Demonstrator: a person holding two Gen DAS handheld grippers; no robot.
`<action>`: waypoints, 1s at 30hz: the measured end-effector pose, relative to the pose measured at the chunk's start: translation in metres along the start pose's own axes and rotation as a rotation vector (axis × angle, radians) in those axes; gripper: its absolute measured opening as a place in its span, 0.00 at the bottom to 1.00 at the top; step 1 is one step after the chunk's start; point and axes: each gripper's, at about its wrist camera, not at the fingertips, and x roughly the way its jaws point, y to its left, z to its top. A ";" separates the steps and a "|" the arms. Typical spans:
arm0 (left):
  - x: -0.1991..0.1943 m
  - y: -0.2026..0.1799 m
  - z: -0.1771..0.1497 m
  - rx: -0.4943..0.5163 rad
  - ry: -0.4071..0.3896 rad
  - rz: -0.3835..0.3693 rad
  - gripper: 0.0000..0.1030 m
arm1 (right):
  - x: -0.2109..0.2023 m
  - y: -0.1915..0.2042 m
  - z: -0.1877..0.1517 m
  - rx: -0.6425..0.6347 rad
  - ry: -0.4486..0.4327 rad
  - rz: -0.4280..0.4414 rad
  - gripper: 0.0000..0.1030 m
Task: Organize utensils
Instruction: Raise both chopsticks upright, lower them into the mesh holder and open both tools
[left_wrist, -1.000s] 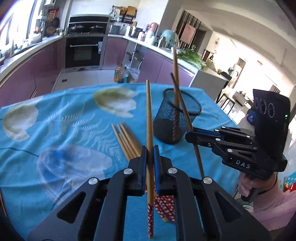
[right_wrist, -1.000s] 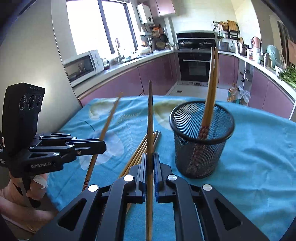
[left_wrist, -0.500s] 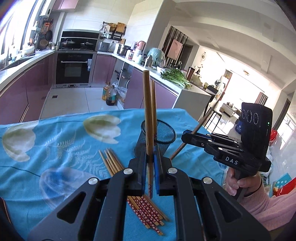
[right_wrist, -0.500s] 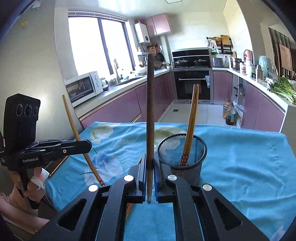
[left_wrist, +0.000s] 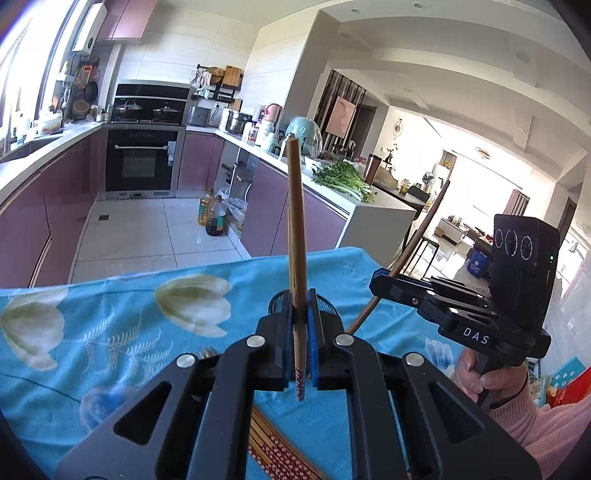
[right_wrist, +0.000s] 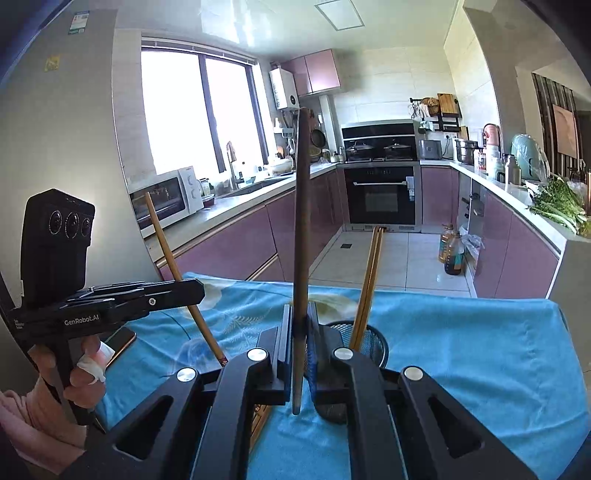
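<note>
In the left wrist view my left gripper (left_wrist: 300, 325) is shut on a light wooden chopstick (left_wrist: 296, 221), held upright above the table, red-patterned end down. The black mesh cup (left_wrist: 329, 305) sits just behind it, mostly hidden by the fingers. In the right wrist view my right gripper (right_wrist: 300, 332) is shut on a darker chopstick (right_wrist: 301, 221), also upright. Just right of it stands the mesh cup (right_wrist: 371, 341) with two chopsticks (right_wrist: 369, 280) leaning in it. Loose chopsticks (left_wrist: 280, 450) lie on the cloth under the left gripper. Each view shows the other gripper (left_wrist: 382, 285) (right_wrist: 195, 290) at its side, lifted clear of the table.
A blue flowered tablecloth (right_wrist: 461, 350) covers the table, whose far edge drops to the kitchen floor. A phone (right_wrist: 122, 339) lies at the left edge. Purple cabinets, an oven and oil bottles (right_wrist: 452, 251) stand beyond. A hand in a pink sleeve (left_wrist: 491, 380) holds each gripper.
Both grippers have risen and tilted up, each carrying its chopstick. The cup and the table now sit lower in both views, and the loose chopsticks are largely hidden behind the fingers.
</note>
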 end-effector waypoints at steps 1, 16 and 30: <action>0.001 -0.001 0.003 0.006 -0.005 0.001 0.07 | -0.002 0.000 0.002 -0.002 -0.006 -0.004 0.06; 0.019 -0.021 0.045 0.085 -0.076 0.011 0.07 | -0.007 -0.009 0.034 -0.035 -0.099 -0.053 0.06; 0.072 -0.022 0.023 0.158 0.092 0.027 0.07 | 0.045 -0.030 0.014 0.022 0.072 -0.078 0.06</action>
